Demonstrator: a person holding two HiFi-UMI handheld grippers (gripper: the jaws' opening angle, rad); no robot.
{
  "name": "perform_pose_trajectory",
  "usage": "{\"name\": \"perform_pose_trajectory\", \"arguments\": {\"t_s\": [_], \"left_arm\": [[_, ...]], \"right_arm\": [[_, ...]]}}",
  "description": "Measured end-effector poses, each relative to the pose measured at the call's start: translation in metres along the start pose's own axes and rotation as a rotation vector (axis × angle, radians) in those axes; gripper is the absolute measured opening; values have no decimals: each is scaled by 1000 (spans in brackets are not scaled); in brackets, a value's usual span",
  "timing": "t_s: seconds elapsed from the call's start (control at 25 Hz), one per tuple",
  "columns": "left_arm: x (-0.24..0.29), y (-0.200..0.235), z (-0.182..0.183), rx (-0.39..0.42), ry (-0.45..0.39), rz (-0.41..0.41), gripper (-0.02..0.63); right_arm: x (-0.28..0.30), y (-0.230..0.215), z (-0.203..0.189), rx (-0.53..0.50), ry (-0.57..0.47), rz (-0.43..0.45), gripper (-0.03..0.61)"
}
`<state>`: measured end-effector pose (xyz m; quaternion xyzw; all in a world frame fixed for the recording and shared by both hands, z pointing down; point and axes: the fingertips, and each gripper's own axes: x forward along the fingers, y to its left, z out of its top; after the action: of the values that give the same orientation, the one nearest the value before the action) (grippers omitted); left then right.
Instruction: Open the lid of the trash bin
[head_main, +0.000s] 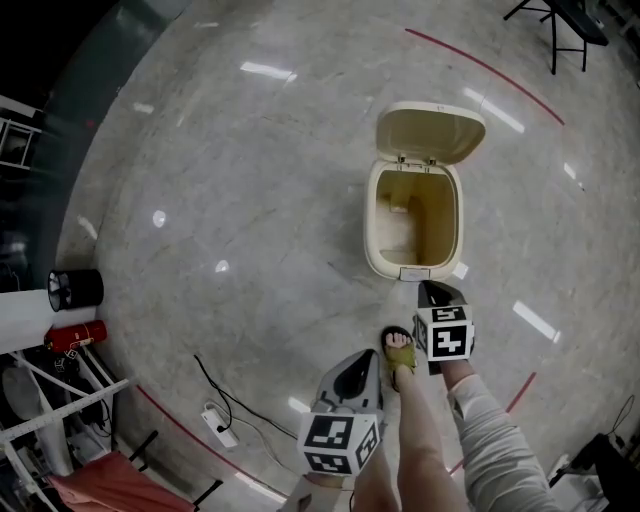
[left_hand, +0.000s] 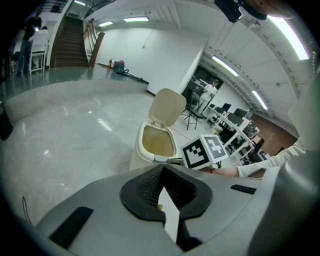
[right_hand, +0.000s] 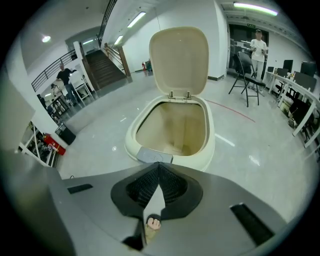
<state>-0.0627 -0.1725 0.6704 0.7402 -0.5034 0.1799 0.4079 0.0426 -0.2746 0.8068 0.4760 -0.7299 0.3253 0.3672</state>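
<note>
The cream trash bin (head_main: 372, 232) stands on the floor with its lid (head_main: 430, 131) swung up and back, and its inside looks empty. A grey latch (head_main: 415, 273) sits on its front rim. My right gripper (head_main: 433, 291) is shut on nothing, with its tips just short of that front rim. In the right gripper view the open bin (right_hand: 212, 148), upright lid (right_hand: 179, 59) and latch (right_hand: 154, 155) lie right ahead of the right gripper (right_hand: 159, 165). My left gripper (head_main: 361, 364) is shut and empty, lower and to the left. The left gripper (left_hand: 163, 168) faces the bin (left_hand: 144, 157) from further back.
A person's sandalled foot (head_main: 399, 352) is planted between the two grippers. A power strip with a cable (head_main: 221, 424) lies at the lower left. A red extinguisher (head_main: 76, 335) and a rack stand at the left edge. A folding chair (right_hand: 244, 69) and a person (right_hand: 258, 46) are beyond the bin.
</note>
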Motion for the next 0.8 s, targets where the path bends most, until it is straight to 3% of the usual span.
{"name": "perform_pose_trajectory", "arguments": {"t_s": [0.28,0.64,0.8], "left_arm": [[-29,-8,17,37,-34,-1,3],[-86,-44,26,81,-68,-37,3],[-118,-61,41,106,-97,-52,3]], "right_arm": [[-48,16,2,-12,-47,8,5],[-155,44,23,14,-186,4,5],[-209,61,35,-21,-239,2,5]]}}
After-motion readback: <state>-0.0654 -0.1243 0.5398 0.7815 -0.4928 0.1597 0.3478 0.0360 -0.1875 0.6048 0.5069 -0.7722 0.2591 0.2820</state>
